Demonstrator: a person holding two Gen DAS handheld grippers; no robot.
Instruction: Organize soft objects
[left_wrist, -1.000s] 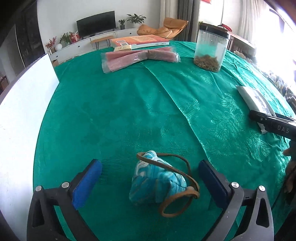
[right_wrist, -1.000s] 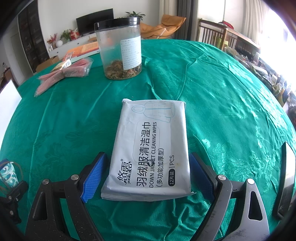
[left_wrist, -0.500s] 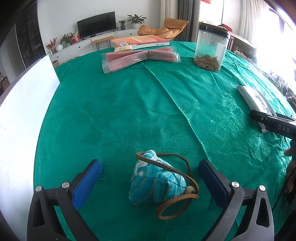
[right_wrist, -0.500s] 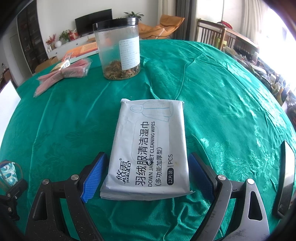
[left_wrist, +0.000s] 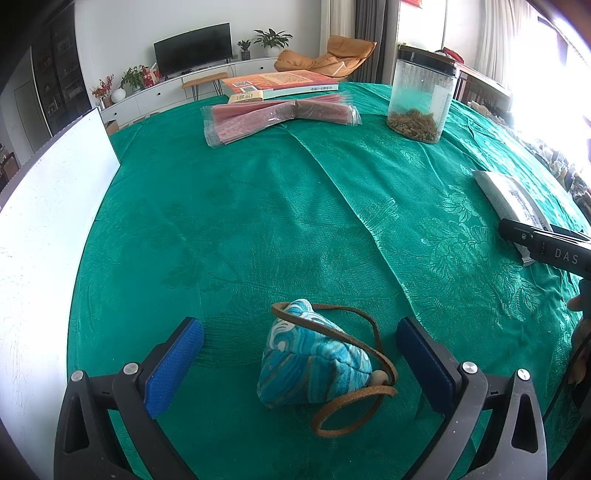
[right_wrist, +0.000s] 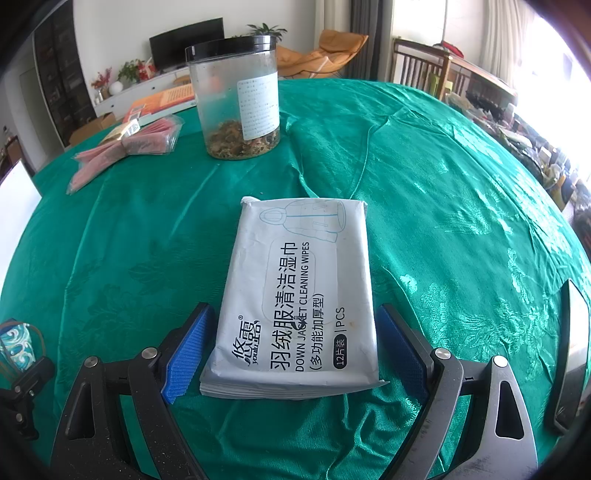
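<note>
Left wrist view: the left gripper is spread wide, with the little blue pouch lying between its blue pads, touching neither. A brown cord loops around the pouch. Far back stands a clear jar with brown dried bits at the bottom. The green tablecloth covers the table, and a white board lies at the left.

Right wrist view: the right gripper is also spread, with the white wipes pack between its pads. The jar has a black lid. A TV stands in the room behind.
</note>
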